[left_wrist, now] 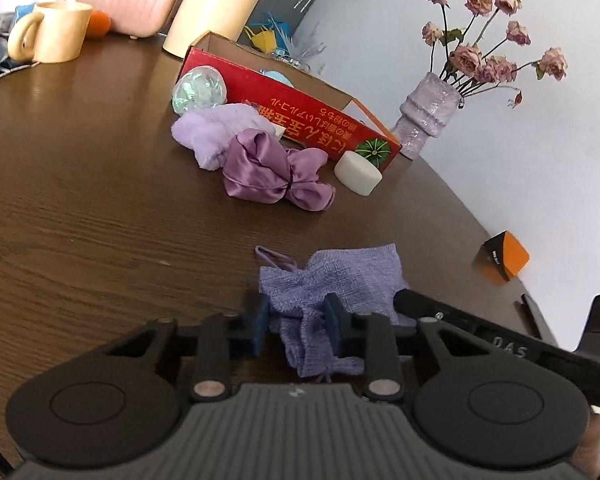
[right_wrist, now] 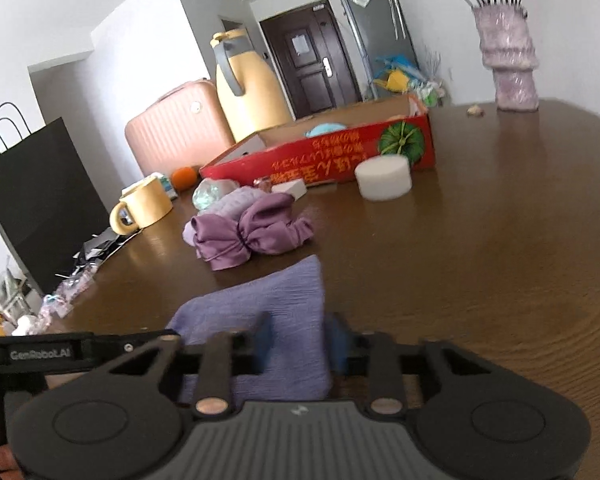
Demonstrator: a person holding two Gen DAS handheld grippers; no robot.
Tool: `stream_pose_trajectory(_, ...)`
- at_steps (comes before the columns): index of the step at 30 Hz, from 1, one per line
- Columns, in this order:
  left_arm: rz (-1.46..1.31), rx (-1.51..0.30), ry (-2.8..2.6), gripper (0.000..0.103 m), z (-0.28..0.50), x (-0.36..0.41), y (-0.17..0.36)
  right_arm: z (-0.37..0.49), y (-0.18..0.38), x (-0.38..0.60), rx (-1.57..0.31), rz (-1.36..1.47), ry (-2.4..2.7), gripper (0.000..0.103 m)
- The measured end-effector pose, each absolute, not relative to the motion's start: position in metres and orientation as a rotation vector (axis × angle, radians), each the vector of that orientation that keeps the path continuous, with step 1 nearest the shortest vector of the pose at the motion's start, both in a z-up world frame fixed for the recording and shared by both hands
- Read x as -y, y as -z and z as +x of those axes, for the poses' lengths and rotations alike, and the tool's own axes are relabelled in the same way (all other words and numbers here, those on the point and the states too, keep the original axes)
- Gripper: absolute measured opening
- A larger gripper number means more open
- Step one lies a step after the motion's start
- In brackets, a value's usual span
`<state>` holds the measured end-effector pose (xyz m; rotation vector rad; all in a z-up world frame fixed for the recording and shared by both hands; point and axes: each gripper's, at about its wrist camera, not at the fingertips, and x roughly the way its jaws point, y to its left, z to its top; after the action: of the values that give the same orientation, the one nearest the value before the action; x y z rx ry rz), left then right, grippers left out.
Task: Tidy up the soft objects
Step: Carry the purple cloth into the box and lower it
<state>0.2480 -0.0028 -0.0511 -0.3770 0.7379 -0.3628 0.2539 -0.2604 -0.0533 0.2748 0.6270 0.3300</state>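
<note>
Lilac mesh pouch lies crumpled on desk, near edge. Long axis runs across btwn both tongs, drawstring end pointing far-left. Left tongs clenched on its near fold; right tongs clenched on its other end.

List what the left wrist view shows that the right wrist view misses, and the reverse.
Only the left wrist view shows the orange-and-black block at the table edge and the rose blooms in full.

Only the right wrist view shows the black paper bag and the dark door.

Both share the lavender cloth pinched by the left gripper and right gripper, the purple satin bundle, red box, white foam cylinder and yellow mug.
</note>
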Motion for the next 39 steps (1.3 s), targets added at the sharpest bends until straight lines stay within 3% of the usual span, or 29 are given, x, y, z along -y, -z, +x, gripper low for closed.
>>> stream_pose_trajectory(5,-0.408,-0.74,0.381,0.018,0.248,0.0,0.054,0.251,0.053,0.254,-0.626,0.232,-0.338,0.007)
stream_pose_trajectory(14,-0.354,-0.684,0.385,0.01,0.238,0.003,0.04,0.239,0.042,0.255,-0.583,0.252,-0.337,0.003)
stream_pose_trajectory(19,-0.317,-0.597,0.416,0.01,0.256,0.002,0.007,0.265,0.006,0.256,-0.503,0.261,-0.375,0.003)
stream_pose_trajectory(23,-0.268,-0.501,0.42,0.01,0.319,-0.004,-0.046,0.337,-0.038,0.248,-0.428,0.228,-0.393,0.003)
stream_pose_trajectory(27,-0.18,-0.486,0.377,0.01,0.411,-0.003,-0.082,0.444,-0.056,0.233,-0.505,0.282,-0.394,0.003)
stream_pose_trajectory(33,0.037,-0.671,0.205,0.011,0.547,0.015,-0.056,0.576,-0.022,0.198,-0.745,0.289,-0.336,0.003)
stream_pose_trajectory(37,0.149,-0.78,0.157,0.016,0.598,0.027,-0.022,0.619,0.005,0.176,-0.82,0.232,-0.289,0.003)
stream_pose_trajectory(39,0.156,-0.796,0.13,0.035,0.611,0.027,-0.01,0.631,0.016,0.169,-0.846,0.215,-0.292,0.01)
